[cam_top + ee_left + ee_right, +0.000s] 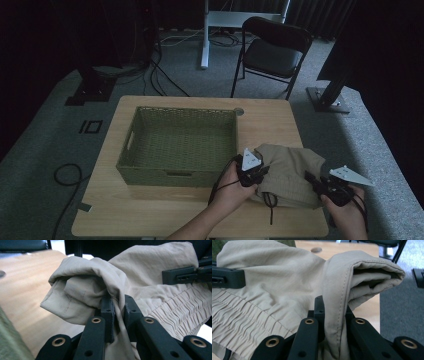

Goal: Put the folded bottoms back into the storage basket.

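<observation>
Beige garment (290, 172) (folded) pinched between left tool (119, 312) and right tool (334, 312).

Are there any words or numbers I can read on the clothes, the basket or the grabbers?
None can be read.
Beige garment: plain cloth, stitching and a gathered waistband, no label showing.
Green basket: woven, no tag or writing.
Left gripper and right gripper, both shut on the garment: black jaws with brass rivets, no markings.
Black square outline on the floor: a shape, not letters.
</observation>
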Demonstrator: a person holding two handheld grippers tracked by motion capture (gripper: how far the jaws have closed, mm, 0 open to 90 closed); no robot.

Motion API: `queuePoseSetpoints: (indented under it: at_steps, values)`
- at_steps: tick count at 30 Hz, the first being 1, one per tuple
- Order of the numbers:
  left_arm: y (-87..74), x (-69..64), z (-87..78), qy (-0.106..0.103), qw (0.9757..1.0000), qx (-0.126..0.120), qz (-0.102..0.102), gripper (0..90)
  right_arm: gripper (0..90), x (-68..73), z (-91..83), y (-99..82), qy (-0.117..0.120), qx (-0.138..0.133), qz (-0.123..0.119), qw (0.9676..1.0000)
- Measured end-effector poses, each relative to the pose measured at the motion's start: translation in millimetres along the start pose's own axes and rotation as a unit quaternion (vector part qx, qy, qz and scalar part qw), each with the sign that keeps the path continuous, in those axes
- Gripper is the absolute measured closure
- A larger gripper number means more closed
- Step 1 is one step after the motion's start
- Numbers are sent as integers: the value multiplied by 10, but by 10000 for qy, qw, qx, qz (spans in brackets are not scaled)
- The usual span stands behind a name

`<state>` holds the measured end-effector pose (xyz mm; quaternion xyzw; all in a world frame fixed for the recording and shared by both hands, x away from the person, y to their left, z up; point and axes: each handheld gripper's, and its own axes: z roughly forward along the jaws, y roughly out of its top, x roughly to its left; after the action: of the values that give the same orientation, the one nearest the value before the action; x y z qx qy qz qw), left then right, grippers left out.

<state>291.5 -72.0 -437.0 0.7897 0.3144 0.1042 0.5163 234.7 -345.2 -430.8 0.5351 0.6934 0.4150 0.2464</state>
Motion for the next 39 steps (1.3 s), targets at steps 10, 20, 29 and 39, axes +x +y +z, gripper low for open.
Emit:
queuePoseSetpoints:
  at_steps: [10,20,29,39]
  values:
    - [283,217,-245,121,9998,-172,20,822,822,167,46,356,179,-211,-80,9996]
    - [439,487,-491,287,9992,-284,28,823,823,398,163,642,380,-333,-194,9985]
    - [454,754,-679,531,9979,-362,12,823,824,624,358,865,527,-358,-297,9975]
    - [450,1094,-923,760,9959,-485,-72,823,824,916,617,1069,730,-456,-343,9957]
